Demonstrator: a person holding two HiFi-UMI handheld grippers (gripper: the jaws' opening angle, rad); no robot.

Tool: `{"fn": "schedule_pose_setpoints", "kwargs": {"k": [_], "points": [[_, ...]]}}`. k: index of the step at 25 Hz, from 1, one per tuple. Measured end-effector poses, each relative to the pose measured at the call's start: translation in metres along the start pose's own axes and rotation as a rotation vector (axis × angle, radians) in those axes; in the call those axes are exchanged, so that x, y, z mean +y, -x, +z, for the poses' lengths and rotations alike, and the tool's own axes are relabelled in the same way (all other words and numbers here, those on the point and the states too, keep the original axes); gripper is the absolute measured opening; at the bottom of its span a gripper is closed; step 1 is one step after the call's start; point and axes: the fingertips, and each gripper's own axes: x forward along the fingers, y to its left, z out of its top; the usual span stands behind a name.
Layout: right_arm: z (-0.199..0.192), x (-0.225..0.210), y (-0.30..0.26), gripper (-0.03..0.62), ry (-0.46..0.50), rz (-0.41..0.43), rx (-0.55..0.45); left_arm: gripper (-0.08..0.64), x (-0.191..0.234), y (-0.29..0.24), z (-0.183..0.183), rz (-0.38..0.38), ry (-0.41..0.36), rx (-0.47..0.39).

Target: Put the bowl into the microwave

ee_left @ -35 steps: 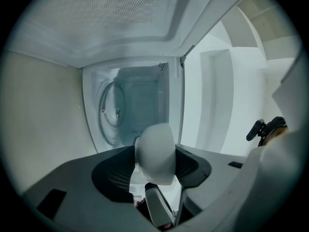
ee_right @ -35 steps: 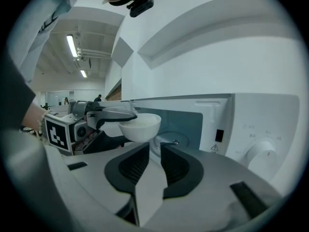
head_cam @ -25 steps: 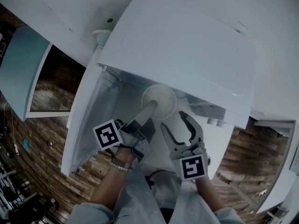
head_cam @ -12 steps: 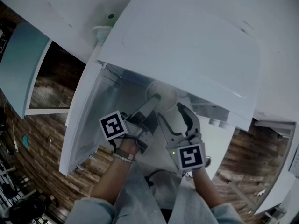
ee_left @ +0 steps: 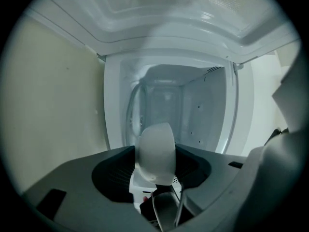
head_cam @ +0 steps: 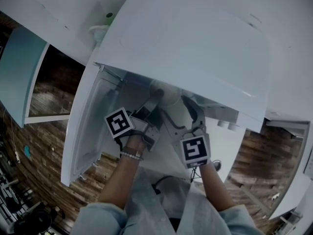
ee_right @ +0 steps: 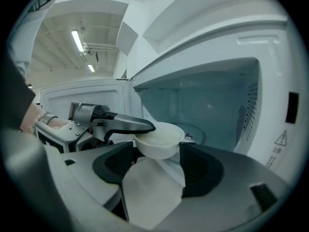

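Cavity open ahead
Ahead of the right hand-held gripper (ee_right: pixel 159 167) the microwave (ee_right: pixel 212 105) cavity stands free; the bowl (ee_right: pixel 159 140) and left hand-held gripper (ee_right: pixel 143 127) block its near mouth, and the open door (ee_right: pixel 82 96) flanks it left.

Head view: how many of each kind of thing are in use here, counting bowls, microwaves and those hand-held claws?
Bowl: 1
Microwave: 1
Grippers: 2 (left gripper shut on the Bowl's rim; right gripper with its jaws just opening, pads clear of the Bowl)
Total: 4
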Motion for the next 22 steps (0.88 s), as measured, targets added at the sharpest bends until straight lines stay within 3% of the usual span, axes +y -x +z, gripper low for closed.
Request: {"fn": "schedule_pose_setpoints", "kwargs": {"k": [8, 15, 22], "points": [[-0.008, -0.009, -0.018, 0.304, -0.033, -0.03, 0.025, 0.209, 0.011, -0.01, 0.006, 0.038, 0.003, -0.005], [-0.012, -0.015, -0.029, 0.325, -0.073, -0.033, 0.027, 0.21, 0.012, -0.015, 0.005, 0.023, 0.027, 0.007], [-0.013, -0.014, -0.03, 0.324, -0.077, -0.022, 0.026, 0.212, 0.012, -0.016, 0.004, 0.05, -0.018, 0.046]]}}
